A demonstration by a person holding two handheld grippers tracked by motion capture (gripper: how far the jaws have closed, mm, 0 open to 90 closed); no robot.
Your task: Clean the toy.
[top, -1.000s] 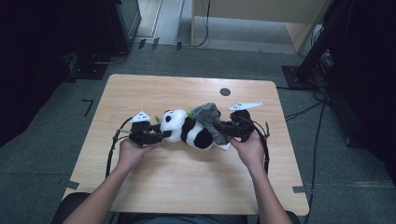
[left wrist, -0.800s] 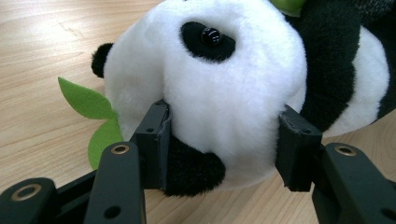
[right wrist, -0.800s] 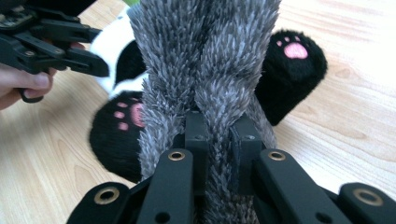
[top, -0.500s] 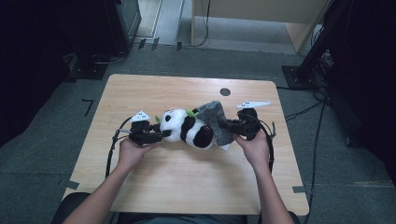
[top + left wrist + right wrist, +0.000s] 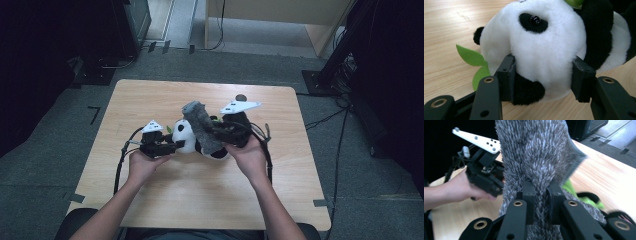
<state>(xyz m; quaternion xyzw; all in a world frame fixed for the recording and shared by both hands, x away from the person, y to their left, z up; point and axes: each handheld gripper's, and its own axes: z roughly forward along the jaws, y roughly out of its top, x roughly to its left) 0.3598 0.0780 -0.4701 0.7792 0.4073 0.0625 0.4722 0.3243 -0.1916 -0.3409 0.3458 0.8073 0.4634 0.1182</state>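
Note:
A black-and-white plush panda (image 5: 186,138) (image 5: 544,42) lies on the wooden table (image 5: 150,100) near its middle, with green felt leaves (image 5: 471,56) by its head. My left gripper (image 5: 172,146) (image 5: 542,75) is shut on the panda's head, a pad pressed into each side. A grey shaggy cloth (image 5: 202,127) (image 5: 536,152) rises off the panda's body. My right gripper (image 5: 216,131) (image 5: 541,195) is shut on this cloth, its jaws close together with the pile pinched between them.
The person's hands (image 5: 142,167) come in from the table's near edge. Cables (image 5: 120,160) loop by each gripper. A small dark round mark (image 5: 241,97) lies at the far right of the table. Dark equipment stands on the floor around it.
My right gripper has lifted and moved left with the grey cloth, which now stands up above the panda. The left gripper and the panda's head have kept still.

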